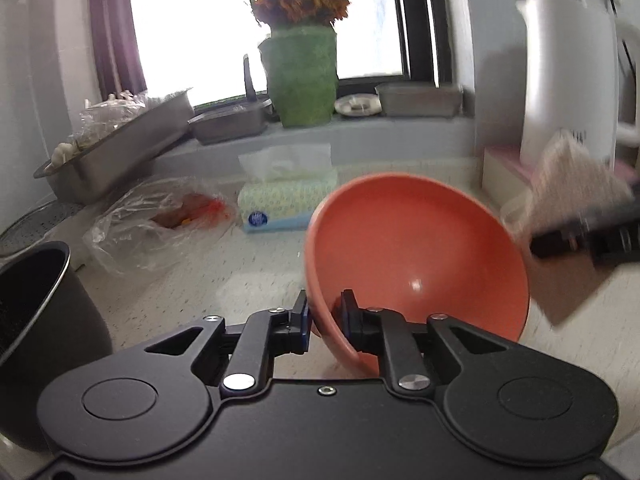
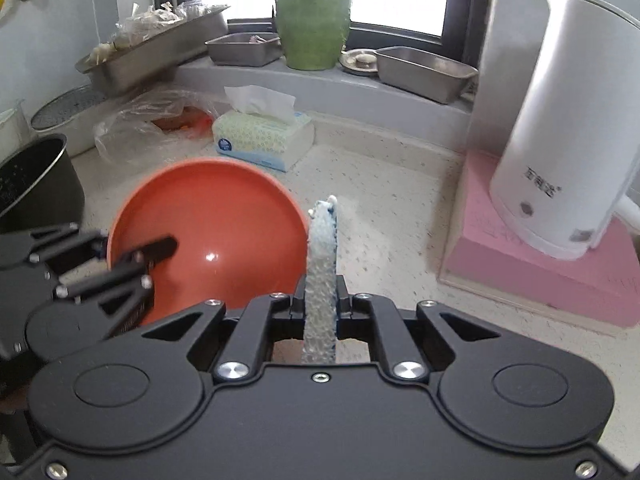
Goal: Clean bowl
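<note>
Bowl: the orange bowl (image 1: 416,256) is tipped on its side above the speckled surface (image 1: 248,276), its hollow turned toward the right tool; whether its lower edge touches the surface I cannot tell.
Left tool: the left tool (image 1: 325,312) grasps the bowl by its rim, one finger outside the wall and one inside; its base fills the bottom of the left wrist view and covers the bowl's near edge.
Left tool from the other side: in the right wrist view it (image 2: 132,256) comes in from the left edge, blurred, with one finger lying inside the bowl (image 2: 224,240).
Right tool: the right tool (image 2: 320,300) is clenched on a thin blue-and-white cleaning cloth (image 2: 322,264), which stands edge-on between the fingers, just beside the bowl's right rim; whether cloth and rim touch is not clear.
Cloth in left wrist view: a blurred pale slab (image 1: 576,184) at the right edge, with the dark tool below it cut off by the frame.
Kettle: a white kettle (image 2: 572,128) stands on a pink block (image 2: 532,264); its handle is cut off at the frame edge.
Tissue pack: a soft pack of tissues (image 2: 264,136) lies behind the bowl.
Plastic bag: a crumpled clear bag (image 2: 144,124) with something orange inside, too wrapped to make out.
Dark pot: a dark pot (image 2: 36,184) at the left, only partly in frame.
Sill: a green vase (image 2: 314,20) with flowers cropped at the top, between steel trays (image 2: 424,72); the window glare washes out everything beyond.
</note>
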{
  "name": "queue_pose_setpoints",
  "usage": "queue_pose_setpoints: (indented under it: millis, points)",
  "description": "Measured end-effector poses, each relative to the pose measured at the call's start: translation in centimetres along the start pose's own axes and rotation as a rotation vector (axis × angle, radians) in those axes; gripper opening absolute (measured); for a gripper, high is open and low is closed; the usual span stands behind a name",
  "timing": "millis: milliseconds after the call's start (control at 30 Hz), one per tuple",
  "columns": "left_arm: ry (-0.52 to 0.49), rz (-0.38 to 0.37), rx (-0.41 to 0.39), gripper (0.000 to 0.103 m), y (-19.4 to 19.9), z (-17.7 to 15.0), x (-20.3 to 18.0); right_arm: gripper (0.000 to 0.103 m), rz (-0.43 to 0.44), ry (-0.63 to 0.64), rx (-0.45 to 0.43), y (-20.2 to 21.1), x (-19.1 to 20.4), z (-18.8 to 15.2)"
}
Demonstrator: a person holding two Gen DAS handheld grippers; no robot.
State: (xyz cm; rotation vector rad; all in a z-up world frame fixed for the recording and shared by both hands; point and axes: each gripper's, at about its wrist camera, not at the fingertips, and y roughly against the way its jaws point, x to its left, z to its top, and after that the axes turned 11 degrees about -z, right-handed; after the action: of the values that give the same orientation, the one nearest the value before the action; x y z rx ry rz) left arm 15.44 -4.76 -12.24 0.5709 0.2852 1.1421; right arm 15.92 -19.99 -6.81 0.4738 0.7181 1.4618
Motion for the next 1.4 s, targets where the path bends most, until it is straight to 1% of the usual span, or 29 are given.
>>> queue_pose_setpoints:
  millis: [133,200,333,500,667,833,1033,1167,1267,1300,1400]
  points:
    - [-0.082,-0.027,0.056,0.021,-0.3,0.0,0.2,0.011,0.012,0.022,0.007,-0.8,0.5,0.6]
    - [-0.126,-0.039,0.072,0.025,-0.4,0.0,0.2,0.011,0.011,0.031,0.0,-0.8,0.6,0.8]
    - [-0.183,-0.065,0.094,0.026,-0.6,-0.3,0.4,0.011,0.001,0.065,-0.024,-0.8,1.3,1.3]
    - [-0.179,-0.076,0.083,0.025,-0.7,-0.3,0.5,0.011,-0.001,0.067,-0.03,-0.8,1.1,1.3]
    - [-0.162,-0.075,0.062,0.022,-0.7,0.0,0.5,0.011,0.001,0.053,-0.026,-0.7,0.6,1.2]
    - [-0.096,-0.09,0.026,0.015,-0.5,0.9,1.0,0.011,0.001,0.059,-0.031,-0.5,0.0,1.2]
    - [-0.077,-0.089,-0.051,0.009,0.2,2.1,1.2,0.011,-0.018,0.087,-0.042,-0.1,-0.6,0.8]
    - [-0.117,-0.069,-0.099,0.01,0.5,2.6,0.7,0.011,-0.023,0.096,-0.032,0.0,-1.1,0.4]
    - [-0.134,-0.061,-0.12,0.01,0.5,2.9,0.7,0.011,-0.021,0.114,-0.032,0.1,-1.4,0.2]
    - [-0.155,-0.056,-0.134,0.01,0.6,3.0,0.5,0.011,-0.02,0.126,-0.037,0.2,-1.4,0.1]
    - [-0.265,-0.041,-0.187,0.01,1.1,3.0,-0.2,0.011,-0.02,0.18,-0.058,0.5,-1.2,0.1]
